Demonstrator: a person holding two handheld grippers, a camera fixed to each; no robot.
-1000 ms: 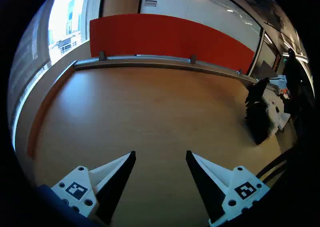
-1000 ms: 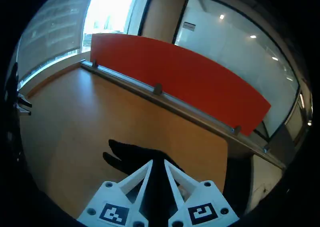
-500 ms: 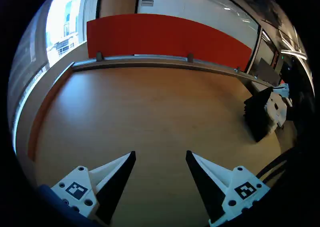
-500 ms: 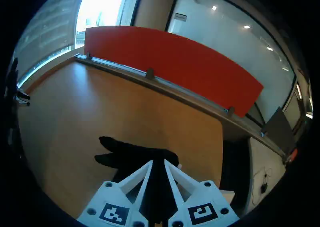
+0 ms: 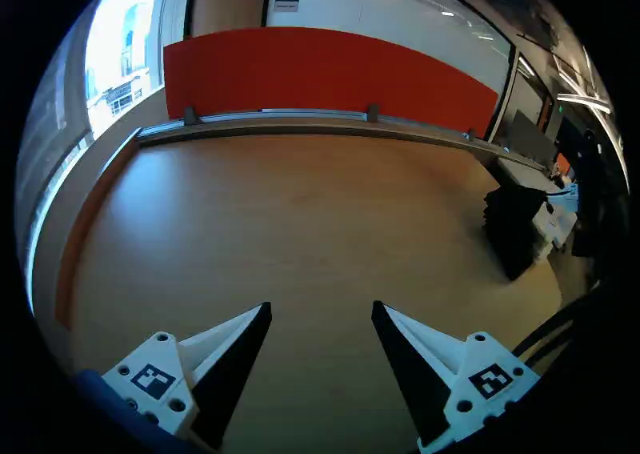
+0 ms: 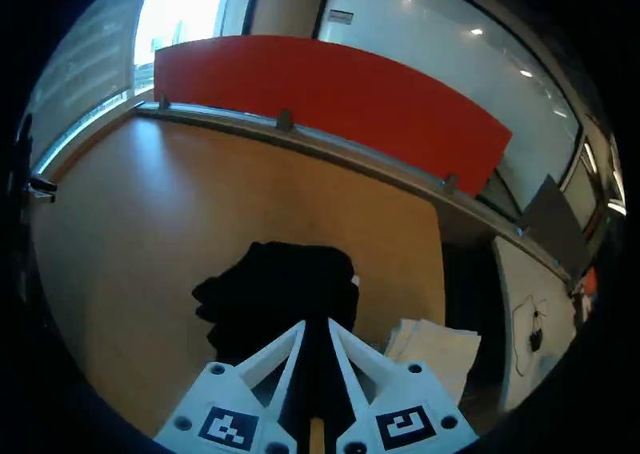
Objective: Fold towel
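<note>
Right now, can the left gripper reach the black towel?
Probably yes. The left gripper is open, and only bare tabletop lies between it and the black towel off to its right, which the right gripper holds pinched.

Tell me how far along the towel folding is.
Done: nothing that shows; the black cloth towel is a bunched lump with no neat fold. In hand: the right hand-held gripper is shut on it over the wooden table, while the left hand-held gripper is open and empty. Left: spreading it flat, then every fold.
</note>
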